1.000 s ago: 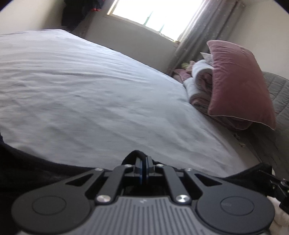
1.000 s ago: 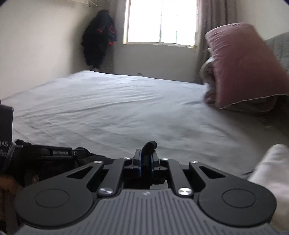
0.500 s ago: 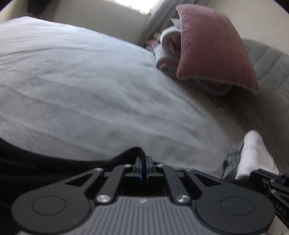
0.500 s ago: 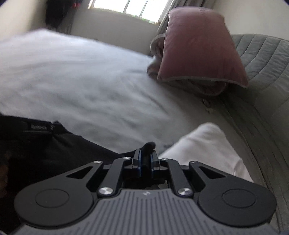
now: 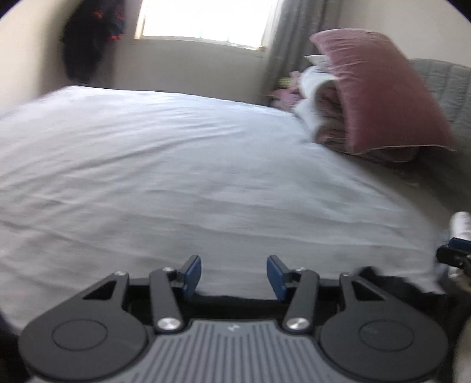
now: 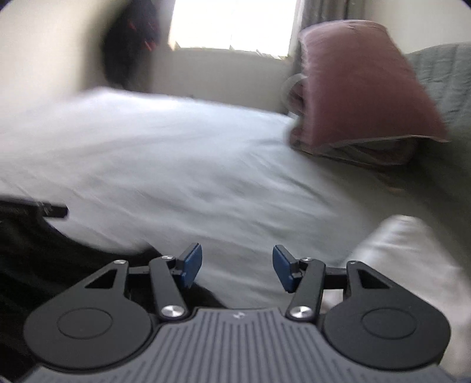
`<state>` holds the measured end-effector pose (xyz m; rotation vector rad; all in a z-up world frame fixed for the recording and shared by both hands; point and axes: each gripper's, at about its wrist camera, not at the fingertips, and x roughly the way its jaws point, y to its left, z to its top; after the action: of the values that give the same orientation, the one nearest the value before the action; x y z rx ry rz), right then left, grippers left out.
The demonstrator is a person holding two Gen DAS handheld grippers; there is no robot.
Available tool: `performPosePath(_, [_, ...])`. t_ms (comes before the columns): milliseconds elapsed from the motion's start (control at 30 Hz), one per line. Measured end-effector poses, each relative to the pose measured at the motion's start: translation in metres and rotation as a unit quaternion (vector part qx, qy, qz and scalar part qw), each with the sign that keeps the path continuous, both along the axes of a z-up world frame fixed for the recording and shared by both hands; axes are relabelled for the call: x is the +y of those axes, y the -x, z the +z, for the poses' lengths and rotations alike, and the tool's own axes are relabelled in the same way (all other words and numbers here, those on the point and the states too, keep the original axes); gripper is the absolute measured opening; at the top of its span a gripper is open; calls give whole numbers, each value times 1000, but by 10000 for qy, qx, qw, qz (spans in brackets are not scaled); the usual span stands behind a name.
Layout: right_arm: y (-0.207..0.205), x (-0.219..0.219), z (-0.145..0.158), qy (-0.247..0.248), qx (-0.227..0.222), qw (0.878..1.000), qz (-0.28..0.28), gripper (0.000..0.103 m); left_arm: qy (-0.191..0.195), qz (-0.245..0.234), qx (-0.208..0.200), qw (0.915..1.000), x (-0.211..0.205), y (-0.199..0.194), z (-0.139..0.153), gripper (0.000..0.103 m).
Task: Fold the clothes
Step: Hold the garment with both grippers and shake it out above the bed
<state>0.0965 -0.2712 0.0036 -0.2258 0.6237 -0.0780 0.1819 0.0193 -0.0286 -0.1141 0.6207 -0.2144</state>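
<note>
Pale bed sheet (image 5: 182, 165) filling room, pink pillow (image 5: 379, 91) at its far right, window (image 5: 206, 17) beyond, left gripper (image 5: 234, 277) and right gripper (image 6: 237, 266) both spread, empty, black garment (image 6: 38, 250) at near edge.

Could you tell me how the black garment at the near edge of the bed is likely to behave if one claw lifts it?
The black garment probably flops and drapes, since it lies limp on the bed sheet. Lifted by one edge, it would likely sag and unfold. It looks light.
</note>
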Motion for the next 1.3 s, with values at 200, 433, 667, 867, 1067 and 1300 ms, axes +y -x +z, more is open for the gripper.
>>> performPosePath(200, [-13,16,-21,-134,5,9990,421,56,-483,24,99,9988,42,-7,-10,51])
performPosePath(433, [-29,34,-45,-289,10,9954,911,50,-786,-358,153,9961,39,-5,-26,39])
performPosePath(667, [-37,45,-54,-305,-186,9934,1091,9,-1272,-844,-80,9882,20,7,-26,5])
performPosePath(867, [-33,45,-44,-150,-600,9943,868,6,-1548,-444,-678,9846,15,11,-11,4])
performPosePath(1067, [-32,47,-44,278,-920,9938,564,5,-1842,95,-1089,9768,9,-5,1,4])
performPosePath(1300, [-39,50,-57,814,-844,9924,377,5,-2366,187,-829,9679,-11,-34,-31,4])
